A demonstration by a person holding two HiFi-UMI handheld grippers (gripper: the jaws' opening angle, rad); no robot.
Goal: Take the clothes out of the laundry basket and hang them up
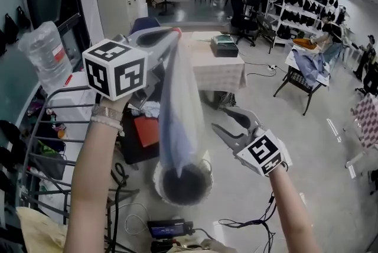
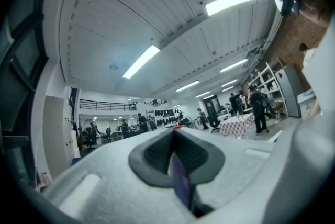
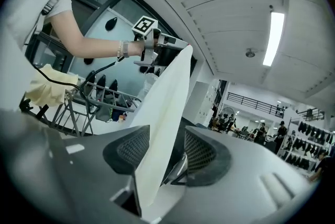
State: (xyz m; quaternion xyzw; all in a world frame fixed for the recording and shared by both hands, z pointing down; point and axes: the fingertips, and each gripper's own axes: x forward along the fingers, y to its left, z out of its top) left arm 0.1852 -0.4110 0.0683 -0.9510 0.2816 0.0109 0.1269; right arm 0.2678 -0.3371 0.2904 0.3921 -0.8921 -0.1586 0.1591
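A pale blue-white garment [image 1: 177,104] hangs in a long fold from my left gripper [image 1: 173,33], which is raised level and shut on the garment's top edge. In the left gripper view only a thin dark sliver of the cloth [image 2: 181,180] shows between the closed jaws of the left gripper [image 2: 175,131]. The garment's lower end reaches the round white laundry basket [image 1: 206,166] on the floor. My right gripper [image 1: 221,118] stands open to the right of the garment. In the right gripper view the garment [image 3: 168,93] runs between the spread jaws of the right gripper [image 3: 165,136], and the pads are not pressing on it.
A metal wire drying rack [image 1: 54,123] stands at the left with a plastic bottle [image 1: 45,54] above it. A cloth-covered table [image 1: 216,70] with a dark box [image 1: 224,45] lies ahead. Cables [image 1: 242,223] and a small device [image 1: 168,228] lie on the floor near the basket.
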